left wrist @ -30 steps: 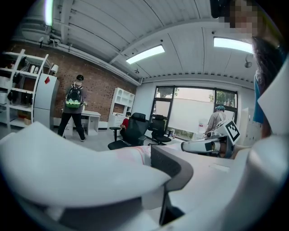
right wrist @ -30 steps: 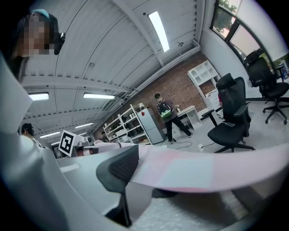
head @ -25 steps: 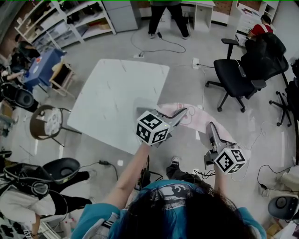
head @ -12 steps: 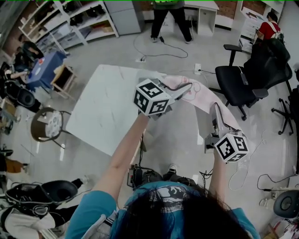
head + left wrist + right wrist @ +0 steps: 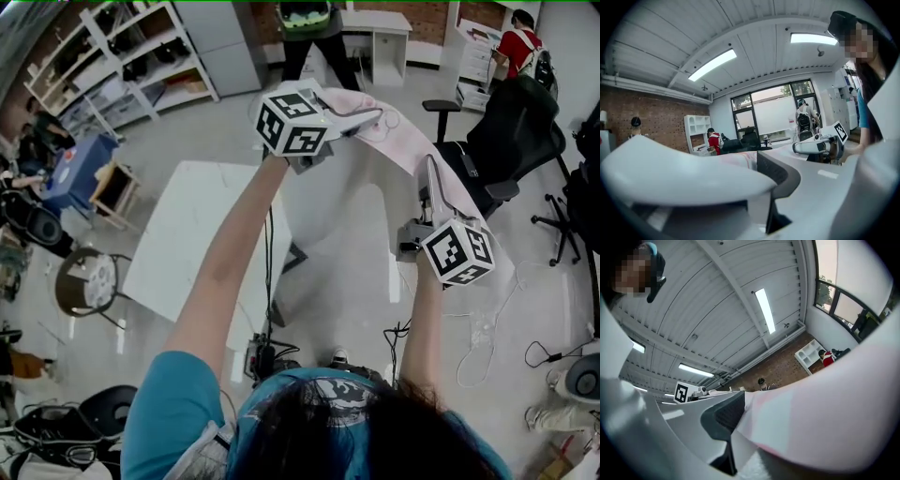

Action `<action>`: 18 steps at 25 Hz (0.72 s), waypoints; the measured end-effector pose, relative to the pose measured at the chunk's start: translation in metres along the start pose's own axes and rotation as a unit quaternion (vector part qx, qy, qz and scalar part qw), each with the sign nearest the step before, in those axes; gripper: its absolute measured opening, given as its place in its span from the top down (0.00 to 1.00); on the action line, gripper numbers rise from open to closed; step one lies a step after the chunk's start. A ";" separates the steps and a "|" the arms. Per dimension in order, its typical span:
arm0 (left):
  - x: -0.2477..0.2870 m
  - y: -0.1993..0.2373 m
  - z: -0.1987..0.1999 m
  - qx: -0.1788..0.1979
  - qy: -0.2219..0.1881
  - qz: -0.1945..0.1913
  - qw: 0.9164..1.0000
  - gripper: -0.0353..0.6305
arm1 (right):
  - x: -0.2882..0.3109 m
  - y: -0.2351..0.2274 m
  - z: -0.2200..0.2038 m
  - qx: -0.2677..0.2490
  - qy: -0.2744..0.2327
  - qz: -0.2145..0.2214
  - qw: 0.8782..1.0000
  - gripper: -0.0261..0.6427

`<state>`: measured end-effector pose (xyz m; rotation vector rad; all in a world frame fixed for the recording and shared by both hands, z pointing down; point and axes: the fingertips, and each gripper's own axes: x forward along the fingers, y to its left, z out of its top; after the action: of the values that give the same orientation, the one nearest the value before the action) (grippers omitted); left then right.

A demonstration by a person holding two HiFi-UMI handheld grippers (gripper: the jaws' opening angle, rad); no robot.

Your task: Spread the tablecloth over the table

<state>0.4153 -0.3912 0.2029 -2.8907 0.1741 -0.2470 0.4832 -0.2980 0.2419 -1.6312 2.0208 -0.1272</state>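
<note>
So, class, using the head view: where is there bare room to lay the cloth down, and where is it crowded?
The white table has a bare top where visible, bordered by the round chair on its left and open floor toward the shelving. It is crowded on the right side, with black office chairs and floor cables.

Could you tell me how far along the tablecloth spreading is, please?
Done: the pink tablecloth is gripped, one edge in the left hand-held gripper, another in the right hand-held gripper, whose jaws have just closed tighter on it. In hand: the cloth is held up, stretched between them, beside the white table. Left: the tabletop is bare; the cloth must go over it and be laid flat.
</note>
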 end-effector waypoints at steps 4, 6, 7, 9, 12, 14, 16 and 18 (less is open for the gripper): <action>-0.006 0.024 0.037 0.058 -0.031 -0.003 0.998 0.82 | 0.030 0.011 0.024 -0.003 -0.035 0.022 0.999 0.86; -0.016 0.031 0.047 0.081 -0.050 0.001 0.995 0.82 | 0.040 0.020 0.028 -0.003 -0.046 0.036 0.998 0.87; -0.022 0.032 0.050 0.090 -0.058 0.006 0.994 0.82 | 0.043 0.024 0.028 0.001 -0.050 0.046 0.998 0.88; -0.033 0.034 0.051 0.099 -0.069 0.017 0.993 0.82 | 0.047 0.030 0.024 0.018 -0.051 0.069 0.996 0.89; -0.055 0.033 0.041 0.095 -0.069 0.024 0.993 0.82 | 0.050 0.040 0.004 0.072 -0.041 0.095 0.992 0.89; -0.082 0.032 0.026 0.085 -0.066 0.022 0.994 0.82 | 0.051 0.057 -0.024 0.124 -0.026 0.108 0.986 0.90; -0.115 0.033 0.008 0.069 -0.061 0.025 0.995 0.82 | 0.055 0.078 -0.057 0.165 -0.007 0.117 0.979 0.90; -0.147 0.039 -0.010 0.048 -0.054 0.035 0.997 0.83 | 0.062 0.099 -0.085 0.193 0.014 0.126 0.973 0.90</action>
<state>0.2655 -0.4105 0.1810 -2.7878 0.2361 -0.0852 0.3496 -0.3509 0.2539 -1.1311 2.0487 -0.4237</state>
